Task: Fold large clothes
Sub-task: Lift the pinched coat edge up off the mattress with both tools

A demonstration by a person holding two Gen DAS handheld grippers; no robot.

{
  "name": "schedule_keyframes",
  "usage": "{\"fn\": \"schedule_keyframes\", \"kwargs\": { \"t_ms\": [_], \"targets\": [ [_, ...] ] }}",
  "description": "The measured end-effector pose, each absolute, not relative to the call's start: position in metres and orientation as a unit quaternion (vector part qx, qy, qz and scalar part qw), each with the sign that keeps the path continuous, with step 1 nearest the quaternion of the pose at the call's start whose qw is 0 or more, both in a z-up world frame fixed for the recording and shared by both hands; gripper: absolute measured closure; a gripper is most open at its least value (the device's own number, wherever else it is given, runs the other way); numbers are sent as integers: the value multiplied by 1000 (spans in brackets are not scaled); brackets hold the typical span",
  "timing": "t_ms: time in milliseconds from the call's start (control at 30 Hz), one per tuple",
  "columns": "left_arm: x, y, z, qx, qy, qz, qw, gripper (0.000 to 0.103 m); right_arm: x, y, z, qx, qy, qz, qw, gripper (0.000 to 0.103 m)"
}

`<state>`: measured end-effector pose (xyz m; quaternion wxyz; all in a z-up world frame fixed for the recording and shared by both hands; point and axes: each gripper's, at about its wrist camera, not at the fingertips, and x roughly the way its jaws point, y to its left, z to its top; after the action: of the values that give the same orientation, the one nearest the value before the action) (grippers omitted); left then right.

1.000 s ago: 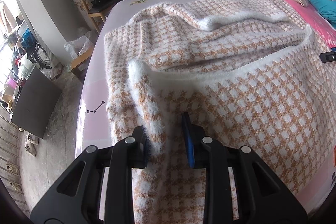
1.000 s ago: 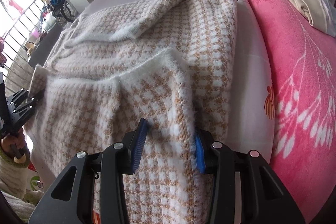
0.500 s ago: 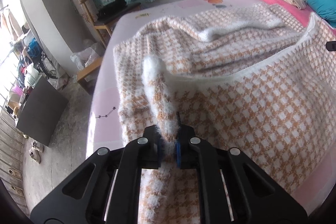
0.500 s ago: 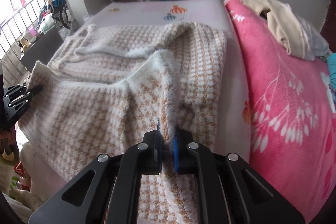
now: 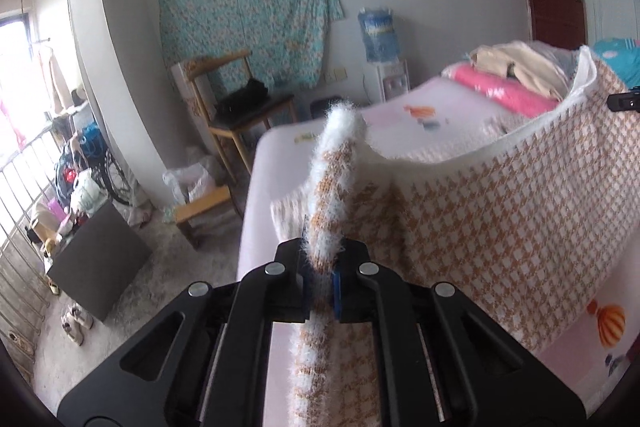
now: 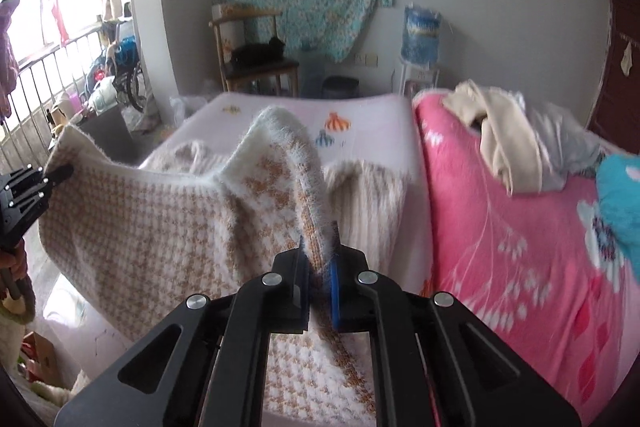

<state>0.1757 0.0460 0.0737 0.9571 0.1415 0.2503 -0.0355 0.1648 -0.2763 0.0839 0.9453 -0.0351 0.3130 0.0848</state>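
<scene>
Fuzzy orange-and-white checked sweater, white-edged, hangs above bed; left gripper and right gripper each pinch an edge.

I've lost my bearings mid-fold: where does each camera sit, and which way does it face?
Left wrist: on the left gripper, looking along its fingers across the pink-sheeted bed; it clamps the fuzzy orange-and-white houndstooth sweater; the right gripper's tip shows.
Right wrist: on the right gripper, facing the same wall, clamping the sweater; left gripper and a hand show.
Shared: sweater, bed, wooden chair.
</scene>
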Motion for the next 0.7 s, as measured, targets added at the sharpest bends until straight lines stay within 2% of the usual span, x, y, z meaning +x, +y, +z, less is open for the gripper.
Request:
{"fn": "schedule_keyframes", "kwargs": {
  "t_ms": [133, 233, 333, 500, 567, 600, 633, 700],
  "targets": [
    [231, 51, 103, 125, 237, -44, 962, 96, 214, -285, 105, -19, 295, 92, 951, 96],
    [291, 51, 105, 120, 263, -53, 956, 96, 268, -294, 106, -4, 306, 92, 948, 96],
    [360, 52, 81, 104, 321, -65, 939, 96, 325, -305, 84, 32, 341, 96, 934, 96],
    [445, 55, 2, 79, 443, -76, 890, 91, 396, -315, 12, 63, 433, 84, 895, 93],
    [461, 65, -22, 57, 478, -74, 874, 76, 414, -327, -19, 92, 478, 69, 871, 74],
    [464, 73, -25, 40, 482, -72, 872, 65, 417, -334, -22, 100, 483, 67, 867, 70],
    [464, 81, -22, 21, 476, -66, 876, 61, 417, -341, -22, 115, 479, 73, 867, 64],
    [459, 94, -6, 1, 451, -60, 891, 62, 411, -352, -9, 134, 458, 70, 876, 53]
  ]
}}
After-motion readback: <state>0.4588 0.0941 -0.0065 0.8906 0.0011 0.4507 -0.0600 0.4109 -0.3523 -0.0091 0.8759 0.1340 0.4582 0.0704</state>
